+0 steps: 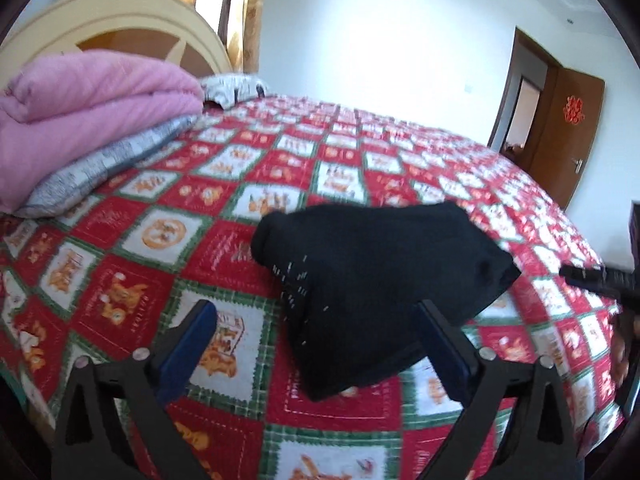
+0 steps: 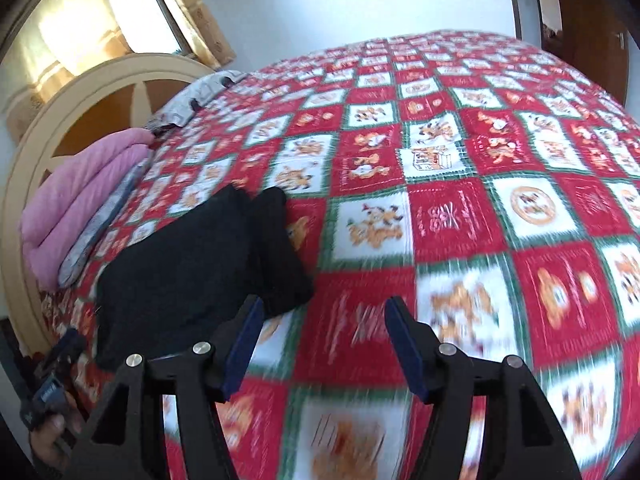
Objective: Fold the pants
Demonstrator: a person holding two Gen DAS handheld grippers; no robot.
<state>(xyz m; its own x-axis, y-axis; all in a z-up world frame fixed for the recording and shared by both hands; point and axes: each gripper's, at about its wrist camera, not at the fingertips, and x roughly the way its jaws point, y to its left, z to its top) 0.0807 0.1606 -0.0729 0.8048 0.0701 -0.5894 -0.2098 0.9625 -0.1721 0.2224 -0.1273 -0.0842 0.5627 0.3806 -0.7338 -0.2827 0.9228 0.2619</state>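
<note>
The black pants (image 1: 372, 280) lie folded into a compact bundle on the red, white and green checked bedspread (image 1: 168, 216). My left gripper (image 1: 316, 320) is open and empty, just short of the bundle's near edge, its right finger beside the fabric. In the right wrist view the pants (image 2: 192, 276) lie to the left. My right gripper (image 2: 324, 316) is open and empty above the bedspread (image 2: 460, 216), to the right of the bundle. The right gripper's tip also shows at the right edge of the left wrist view (image 1: 600, 280).
A folded pink quilt (image 1: 80, 116) on a grey blanket (image 1: 104, 172) sits at the head of the bed by the cream headboard (image 1: 120, 20). A patterned pillow (image 1: 232, 88) lies behind it. A brown door (image 1: 568, 128) stands at the far right.
</note>
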